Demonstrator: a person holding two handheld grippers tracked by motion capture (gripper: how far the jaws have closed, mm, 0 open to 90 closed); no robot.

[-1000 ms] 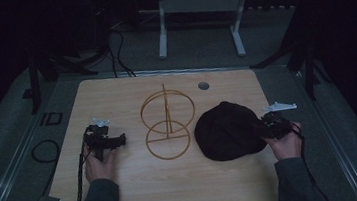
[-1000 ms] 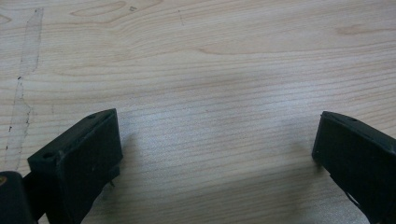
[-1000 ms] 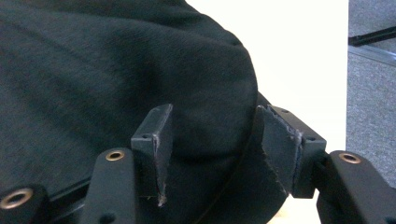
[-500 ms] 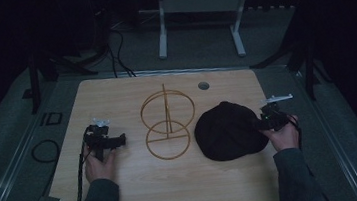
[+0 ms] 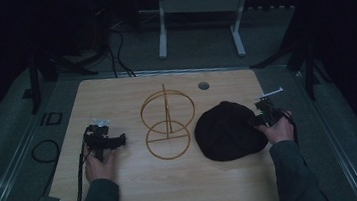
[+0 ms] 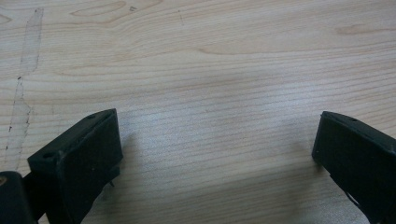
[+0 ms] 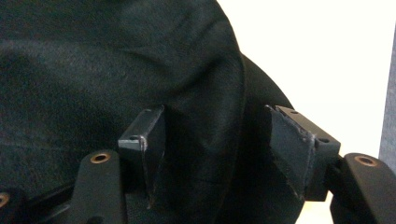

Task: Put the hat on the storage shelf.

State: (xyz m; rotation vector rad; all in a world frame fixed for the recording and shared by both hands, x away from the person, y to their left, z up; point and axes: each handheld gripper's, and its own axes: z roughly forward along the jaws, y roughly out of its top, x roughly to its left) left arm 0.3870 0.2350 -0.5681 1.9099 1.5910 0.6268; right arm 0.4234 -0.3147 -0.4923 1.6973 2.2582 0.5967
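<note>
- My right gripper [image 7: 217, 154] has its jaws apart and set astride the hat's [image 7: 116, 70] edge: one jaw lies over the black fabric, the other just outside the seam line. Nothing is pinched yet, as far as I can tell.
- In the high view the right gripper [image 5: 263, 114] sits at the hat's [image 5: 227, 131] right edge, touching or nearly so; the hat spreads leftward from it over the table [image 5: 141, 195].
- The hat is roughly round, so I see no strong long axis; what counts is that its rim runs between my jaws.
- Just left of the hat stands the wire stand [image 5: 168, 124], two gold rings on an upright rod, a narrow gap apart.
- My left gripper [image 6: 212, 154] is wide open over bare wood, holding nothing.
- In the high view the left gripper [image 5: 110, 140] sits left of the stand, well apart from the hat.
- I judge the right hand [image 5: 279, 130] the one for the hat.
</note>
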